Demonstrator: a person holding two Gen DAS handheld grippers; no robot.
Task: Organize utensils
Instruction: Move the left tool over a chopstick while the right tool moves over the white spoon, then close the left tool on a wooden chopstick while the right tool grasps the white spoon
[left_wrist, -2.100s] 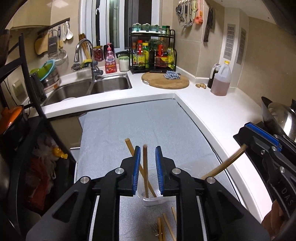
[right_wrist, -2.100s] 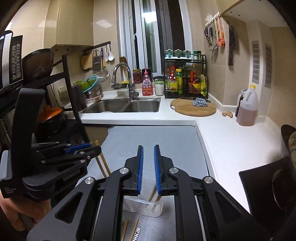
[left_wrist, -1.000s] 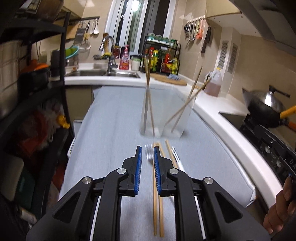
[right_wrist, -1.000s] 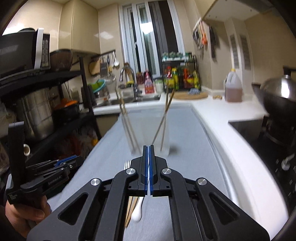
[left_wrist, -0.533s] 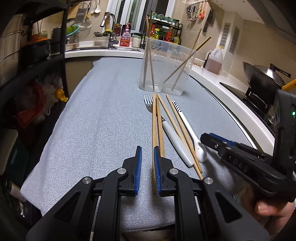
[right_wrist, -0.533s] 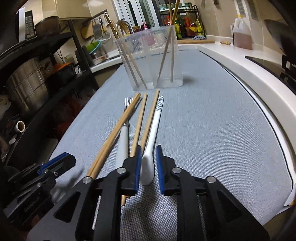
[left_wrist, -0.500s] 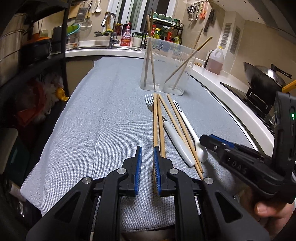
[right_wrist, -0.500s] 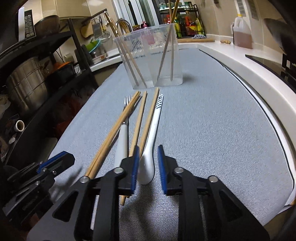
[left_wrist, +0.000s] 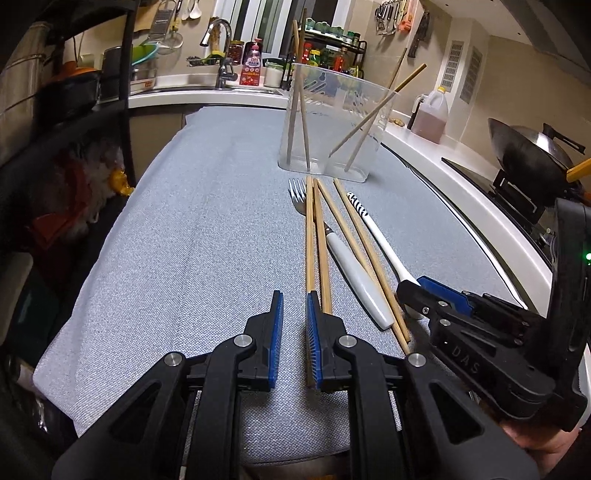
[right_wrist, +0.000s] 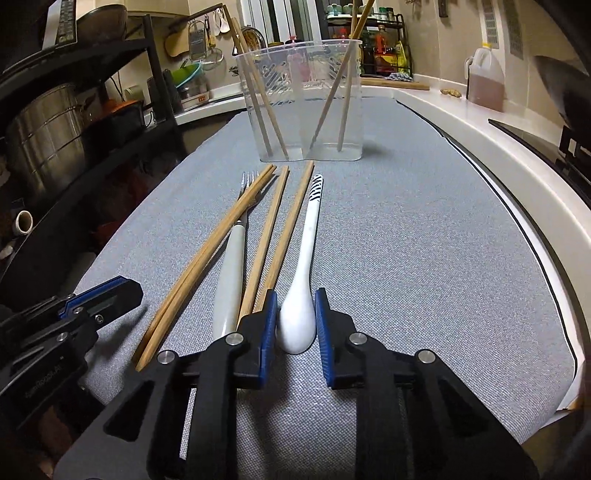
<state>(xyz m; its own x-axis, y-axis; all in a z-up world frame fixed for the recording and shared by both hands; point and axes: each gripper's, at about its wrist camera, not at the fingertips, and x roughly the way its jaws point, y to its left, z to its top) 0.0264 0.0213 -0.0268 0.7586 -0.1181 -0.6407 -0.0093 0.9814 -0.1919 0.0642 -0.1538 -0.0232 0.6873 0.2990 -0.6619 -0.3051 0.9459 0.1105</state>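
— Kitchen counter, grey mat (left_wrist: 192, 236) spread along it, sink at the far end. What sits on the mat?

— One clear plastic holder (right_wrist: 303, 103), standing upright at the far end of the mat. Two chopsticks lean in each of its two compartments.

— And in front of the holder?

— Utensils laid lengthwise, pointing at it. Nearest its left side, a white-handled fork (right_wrist: 232, 273) with a pair of chopsticks (right_wrist: 207, 258) lying across its neck. Then two more chopsticks (right_wrist: 273, 236), side by side. On the right, a white spoon (right_wrist: 301, 295), striped handle end towards the holder, bowl away from it.

— The claws?

— Both low over the ends farthest from the holder. The right gripper (right_wrist: 295, 325) has its jaws on either side of the spoon bowl; they have just been closing. I cannot tell whether the pads press on it yet.

— The left one?

— The left gripper (left_wrist: 293, 325) stands slightly open. One chopstick end lies along the inner face of its right pad; the other pad stands clear of it. Nothing is pinched.
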